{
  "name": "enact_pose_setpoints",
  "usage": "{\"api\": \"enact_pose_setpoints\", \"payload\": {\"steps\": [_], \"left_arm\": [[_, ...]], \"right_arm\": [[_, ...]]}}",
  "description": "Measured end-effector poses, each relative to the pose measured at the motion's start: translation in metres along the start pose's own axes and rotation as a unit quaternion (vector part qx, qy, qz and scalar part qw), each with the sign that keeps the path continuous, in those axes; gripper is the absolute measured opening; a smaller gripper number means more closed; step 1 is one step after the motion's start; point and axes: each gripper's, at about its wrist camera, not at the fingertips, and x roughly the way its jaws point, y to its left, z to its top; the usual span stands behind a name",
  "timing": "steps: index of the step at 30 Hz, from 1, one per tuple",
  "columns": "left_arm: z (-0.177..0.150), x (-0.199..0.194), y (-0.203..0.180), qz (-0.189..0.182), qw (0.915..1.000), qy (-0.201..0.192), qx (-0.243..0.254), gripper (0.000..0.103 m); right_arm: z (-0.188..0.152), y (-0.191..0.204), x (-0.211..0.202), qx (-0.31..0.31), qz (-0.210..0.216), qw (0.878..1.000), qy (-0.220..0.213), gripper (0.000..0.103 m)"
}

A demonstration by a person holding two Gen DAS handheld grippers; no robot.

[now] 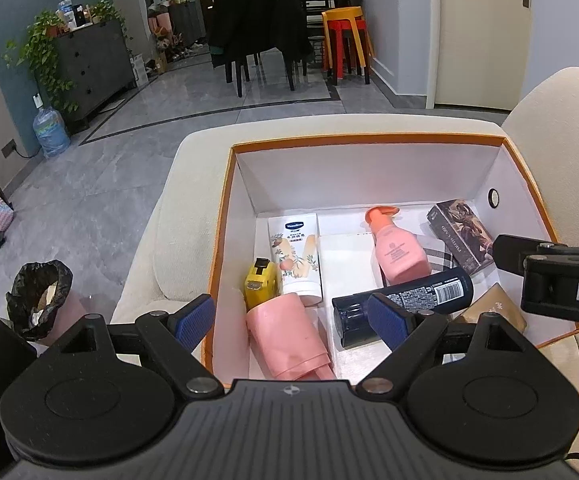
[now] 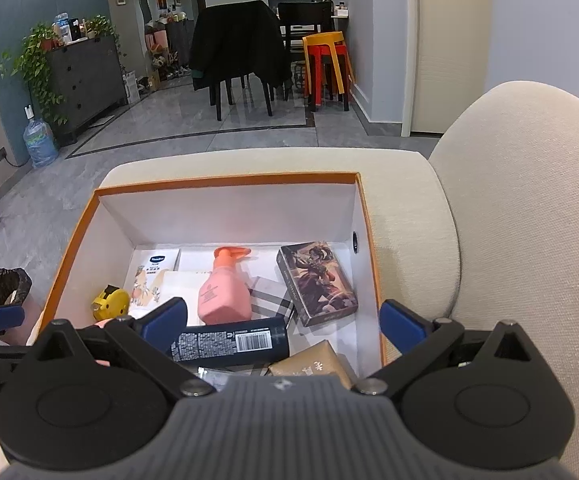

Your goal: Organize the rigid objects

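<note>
Bin (image 1: 39, 300), water jug (image 1: 50, 132), stacked stools (image 1: 345, 40).

Left gripper (image 1: 291, 318) jaws spread wide, empty, over the near end of the orange-rimmed box (image 1: 220, 240) on a cream sofa (image 1: 157, 248). Between the jaws: pink cup (image 1: 289, 332) lying on its side. Just ahead of it, yellow tape measure (image 1: 259, 282) and white tube (image 1: 297, 256). Behind the right jaw: dark bottle (image 1: 421, 294). Farther ahead, pink pump bottle (image 1: 397, 248), then patterned card box (image 1: 461, 236). Right gripper (image 1: 549, 268) enters at the right edge.
</note>
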Motion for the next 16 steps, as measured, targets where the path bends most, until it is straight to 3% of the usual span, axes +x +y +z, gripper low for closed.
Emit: {"api": "enact_pose_setpoints", "payload": {"steps": [16], "left_arm": [[0.0018,-0.0085,-0.0033,-0.010,0.9998,-0.016,0.006,0.101]], "right_arm": [[0.0024,-0.0037,-0.0037,0.008,0.004,1.000,-0.004,0.100]]}}
